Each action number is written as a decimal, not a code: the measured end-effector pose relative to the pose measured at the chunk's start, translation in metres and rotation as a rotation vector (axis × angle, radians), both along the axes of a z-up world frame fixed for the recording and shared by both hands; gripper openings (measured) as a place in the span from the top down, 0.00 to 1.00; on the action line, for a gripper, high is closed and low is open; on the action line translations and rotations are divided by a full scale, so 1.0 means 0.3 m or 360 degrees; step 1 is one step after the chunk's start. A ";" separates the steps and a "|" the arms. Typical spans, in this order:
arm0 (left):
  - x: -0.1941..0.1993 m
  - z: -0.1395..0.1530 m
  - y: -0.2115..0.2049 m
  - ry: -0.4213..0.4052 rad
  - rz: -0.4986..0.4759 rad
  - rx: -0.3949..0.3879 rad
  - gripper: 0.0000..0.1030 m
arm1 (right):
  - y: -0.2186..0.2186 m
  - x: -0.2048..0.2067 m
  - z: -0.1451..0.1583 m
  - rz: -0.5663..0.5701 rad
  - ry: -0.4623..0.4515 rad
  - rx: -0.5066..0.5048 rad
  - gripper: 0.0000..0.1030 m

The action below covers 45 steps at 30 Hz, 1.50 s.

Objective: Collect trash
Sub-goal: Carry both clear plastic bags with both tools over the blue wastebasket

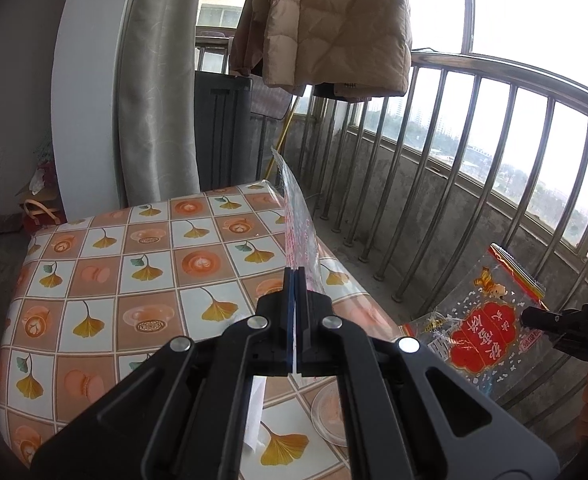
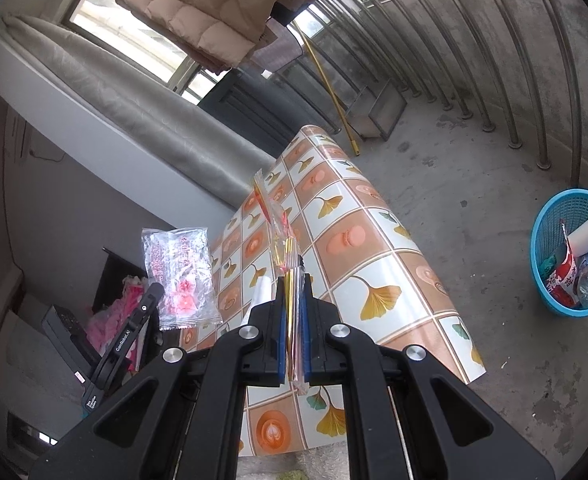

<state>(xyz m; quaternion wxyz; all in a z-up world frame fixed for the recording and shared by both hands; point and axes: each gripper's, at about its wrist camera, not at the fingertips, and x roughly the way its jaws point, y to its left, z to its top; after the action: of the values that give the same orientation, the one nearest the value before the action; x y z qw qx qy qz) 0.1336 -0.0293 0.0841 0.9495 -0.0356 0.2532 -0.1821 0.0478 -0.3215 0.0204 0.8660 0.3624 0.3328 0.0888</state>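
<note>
Glossy checked tablecloth (image 1: pixel 142 264), crinkly wrappers

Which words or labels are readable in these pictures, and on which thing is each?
"GenRobot.AI": on the left gripper, on its black arm.
"DAS": cut off, on the right gripper.
Red label on the clear snack bag: Chinese characters, unreadable sideways.
Pink print on the other clear bag: too blurred.

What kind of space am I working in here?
Most likely an enclosed home balcony: a metal railing with windows above it, a bare concrete floor, and a padded jacket hung up overhead. A table with a patterned cloth stands in it.
</note>
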 end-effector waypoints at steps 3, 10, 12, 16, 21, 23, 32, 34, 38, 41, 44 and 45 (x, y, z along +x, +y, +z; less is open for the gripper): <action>-0.009 0.004 -0.026 -0.0005 -0.0026 0.0006 1.00 | -0.019 -0.020 0.002 -0.0020 -0.0005 0.0005 0.94; -0.030 0.008 -0.093 -0.0006 -0.0101 0.0016 1.00 | -0.059 -0.064 0.014 -0.0073 -0.0029 0.0016 0.94; -0.036 0.007 -0.113 0.0002 -0.0134 0.0011 1.00 | -0.075 -0.075 0.018 -0.0094 -0.0035 0.0020 0.94; -0.048 0.000 -0.158 0.0017 -0.0197 0.0024 1.00 | -0.105 -0.110 0.025 -0.0141 -0.0048 0.0025 0.94; -0.068 -0.002 -0.228 0.0029 -0.0291 0.0034 1.00 | -0.147 -0.157 0.017 -0.0222 -0.0052 0.0034 0.94; -0.076 -0.005 -0.261 0.0035 -0.0336 0.0042 1.00 | -0.170 -0.182 0.015 -0.0264 -0.0052 0.0038 0.94; -0.115 -0.040 -0.428 0.0091 -0.0544 0.0093 1.00 | -0.282 -0.276 -0.014 -0.0456 -0.0053 0.0057 0.94; -0.128 -0.051 -0.469 0.0104 -0.0590 0.0110 1.00 | -0.309 -0.297 -0.023 -0.0500 -0.0048 0.0060 0.94; -0.147 -0.071 -0.551 0.0145 -0.0679 0.0131 1.00 | -0.370 -0.339 -0.050 -0.0587 -0.0034 0.0075 0.94; -0.151 -0.088 -0.615 0.0187 -0.0745 0.0143 1.00 | -0.415 -0.373 -0.074 -0.0653 -0.0020 0.0084 0.94; -0.151 -0.113 -0.687 0.0243 -0.0812 0.0166 1.00 | -0.461 -0.408 -0.104 -0.0722 -0.0007 0.0092 0.94; -0.149 -0.125 -0.711 0.0267 -0.0835 0.0172 1.00 | -0.476 -0.420 -0.113 -0.0750 -0.0001 0.0091 0.94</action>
<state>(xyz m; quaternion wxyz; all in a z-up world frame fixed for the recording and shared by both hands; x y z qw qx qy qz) 0.0890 -0.2425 0.0467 0.8461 0.0670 0.3409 -0.4043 -0.0783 -0.4644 -0.0136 0.8523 0.4544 0.2360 -0.1063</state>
